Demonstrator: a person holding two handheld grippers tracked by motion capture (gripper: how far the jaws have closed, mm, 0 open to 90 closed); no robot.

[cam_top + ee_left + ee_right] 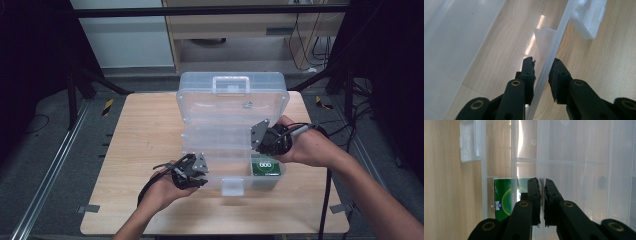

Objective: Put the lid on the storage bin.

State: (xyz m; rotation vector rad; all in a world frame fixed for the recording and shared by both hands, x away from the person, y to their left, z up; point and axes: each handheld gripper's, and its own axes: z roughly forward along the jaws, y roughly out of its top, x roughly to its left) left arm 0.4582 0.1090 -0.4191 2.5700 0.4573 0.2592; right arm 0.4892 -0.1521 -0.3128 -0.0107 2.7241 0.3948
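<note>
High view: a clear plastic organiser box (232,130) sits open at the centre of a wooden table (145,145), lid tilted back toward the far edge with its handle up top. The left gripper (200,176) rests at the box's near-left front wall, held by the person's left hand (162,192). The right gripper (260,140) sits over the box's right side, w/ the right hand (305,147) behind it. A green packet (265,167) lies in the near-right compartment, just below that gripper. A white latch (233,186) hangs at the middle of the front wall. Jaw gaps can't be read from up here.

Left gripper view: close-up that the overhead lacks. The two black jaws straddle the box's thin front wall (549,62), one inside, one outside; small gaps show each side, so whether the pads press on it can't be told. An inner divider stub (545,41) stands just ahead, and the latch (587,18) is further along the outer side.

Right gripper view: jaws nearly together, pinched on a thin clear divider (542,170) inside the box. The green packet (502,198) stands just left of the jaws, against the box's side wall, showing a pale circular print not legible from above. The latch (470,141) is at top left.
</note>
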